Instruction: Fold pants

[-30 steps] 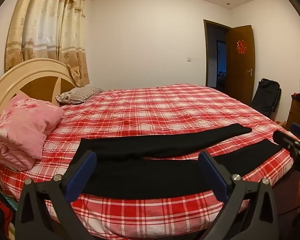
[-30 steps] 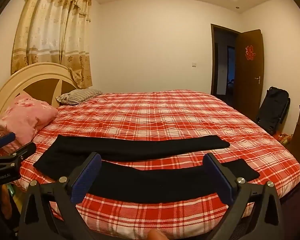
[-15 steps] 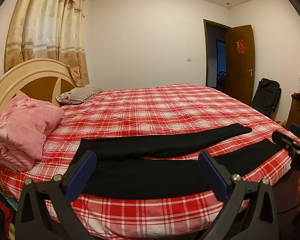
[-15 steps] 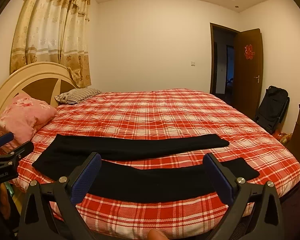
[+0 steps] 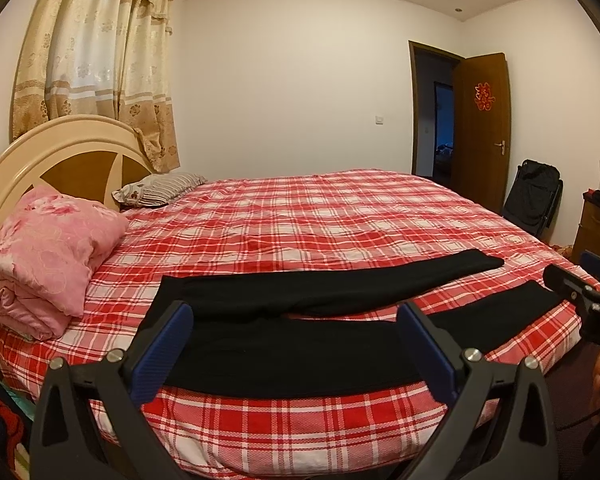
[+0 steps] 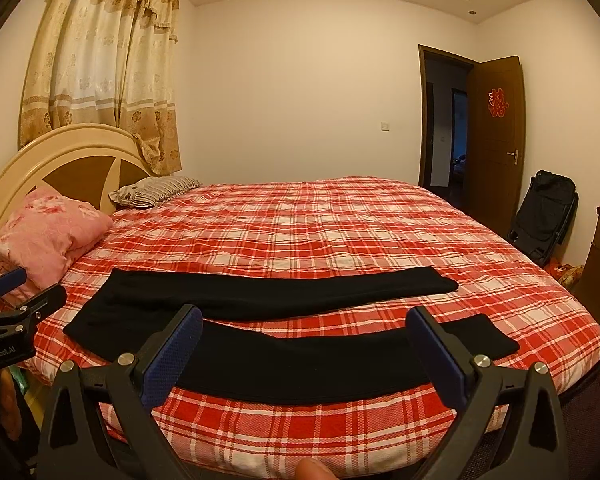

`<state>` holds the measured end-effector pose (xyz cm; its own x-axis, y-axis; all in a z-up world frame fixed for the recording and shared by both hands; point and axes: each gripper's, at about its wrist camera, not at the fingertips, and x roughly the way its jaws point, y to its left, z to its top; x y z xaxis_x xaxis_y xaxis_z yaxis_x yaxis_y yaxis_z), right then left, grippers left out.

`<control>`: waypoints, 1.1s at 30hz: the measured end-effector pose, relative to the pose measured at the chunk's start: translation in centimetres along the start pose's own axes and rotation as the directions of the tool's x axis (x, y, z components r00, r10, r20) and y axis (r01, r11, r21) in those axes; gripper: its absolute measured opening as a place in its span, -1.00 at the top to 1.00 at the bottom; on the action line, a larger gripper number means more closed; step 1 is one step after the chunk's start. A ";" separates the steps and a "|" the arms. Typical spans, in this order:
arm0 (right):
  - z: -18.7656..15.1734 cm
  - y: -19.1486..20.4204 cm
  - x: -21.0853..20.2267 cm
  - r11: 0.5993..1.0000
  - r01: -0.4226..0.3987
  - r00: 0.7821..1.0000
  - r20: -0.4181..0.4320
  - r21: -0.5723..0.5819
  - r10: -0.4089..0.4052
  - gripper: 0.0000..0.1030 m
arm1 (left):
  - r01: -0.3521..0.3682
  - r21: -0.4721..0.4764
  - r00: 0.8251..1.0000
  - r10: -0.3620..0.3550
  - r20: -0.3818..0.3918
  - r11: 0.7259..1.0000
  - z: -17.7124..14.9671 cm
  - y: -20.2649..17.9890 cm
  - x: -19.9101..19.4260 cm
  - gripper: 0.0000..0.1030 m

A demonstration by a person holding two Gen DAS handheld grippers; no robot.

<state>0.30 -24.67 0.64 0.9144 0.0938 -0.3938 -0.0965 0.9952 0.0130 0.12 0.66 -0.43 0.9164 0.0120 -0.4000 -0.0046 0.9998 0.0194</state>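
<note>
Long black soft-knit pants lie flat across lower centre of both views, on the red-and-white plaid bedsheet, legs parted in a V: waist toward frame left, cuffs toward right. Left gripper w/ blue pads is spread wide, holding nothing, hovering short of the near leg; right gripper likewise wide open, empty. Likely 1st step: lay one leg over the other. Best approach imo: left pinches near the waist edge, right near the cuff, lift both together, keep fabric taut, match seams before letting go.
</note>
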 end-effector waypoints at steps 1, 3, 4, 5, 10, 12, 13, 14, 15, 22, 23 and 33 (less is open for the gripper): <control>0.0 0.0 0.0 1.000 -0.003 1.000 -0.001 0.001 0.003 -0.98 | 0.000 0.000 1.000 0.000 -0.001 1.000 0.0 0.0 0.0 -1.00; 0.0 0.1 0.0 1.000 -0.005 1.000 -0.002 0.000 0.005 -0.98 | -0.001 -0.002 1.000 0.001 -0.004 1.000 0.0 -0.2 0.1 -1.00; 0.0 0.1 0.1 1.000 -0.004 1.000 -0.003 -0.005 0.004 -0.98 | 0.000 -0.003 1.000 0.000 -0.005 1.000 0.0 -0.2 0.1 -1.00; -0.1 0.2 0.1 1.000 -0.004 1.000 -0.004 -0.007 0.004 -0.98 | -0.001 -0.003 1.000 0.001 -0.006 1.000 -0.1 -0.3 0.1 -1.00; -0.1 0.1 0.0 1.000 -0.005 1.000 -0.002 -0.004 0.005 -0.98 | 0.000 -0.007 1.000 0.000 -0.009 1.000 -0.1 -0.5 0.2 -1.00; 0.0 0.0 -0.1 1.000 -0.005 1.000 0.000 -0.002 0.005 -0.98 | 0.001 -0.008 1.000 -0.001 -0.008 1.000 -0.1 -0.5 0.2 -1.00; 0.0 0.0 -0.1 1.000 -0.004 1.000 -0.001 -0.002 0.004 -0.98 | 0.001 -0.009 1.000 -0.001 -0.007 1.000 -0.1 -0.5 0.2 -1.00; -0.1 0.0 -0.1 1.000 -0.004 1.000 -0.001 -0.002 0.004 -0.98 | 0.001 -0.010 1.000 -0.001 -0.006 1.000 -0.1 -0.5 0.2 -1.00; 0.1 0.0 -0.1 1.000 -0.004 1.000 -0.001 -0.001 0.004 -0.98 | 0.001 -0.011 1.000 -0.001 -0.004 1.000 -0.1 -0.4 0.2 -1.00; 0.1 -0.1 -0.2 1.000 -0.005 1.000 -0.003 -0.005 0.005 -0.98 | 0.000 -0.012 1.000 0.000 -0.002 1.000 -0.2 -0.4 0.2 -1.00; 0.1 -0.1 -0.2 1.000 -0.006 1.000 -0.003 -0.005 0.006 -0.98 | 0.001 -0.012 1.000 -0.001 -0.002 1.000 -0.2 -0.4 0.2 -1.00; 0.1 0.1 0.0 1.000 -0.004 1.000 -0.007 -0.005 0.004 -0.98 | 0.002 -0.016 1.000 -0.002 -0.002 1.000 -0.2 -0.4 0.3 -1.00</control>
<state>0.29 -24.62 0.72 0.9111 0.0978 -0.4005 -0.1024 0.9947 0.0101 0.27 0.30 -0.76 0.9157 0.0104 -0.4017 -0.0098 0.9999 0.0038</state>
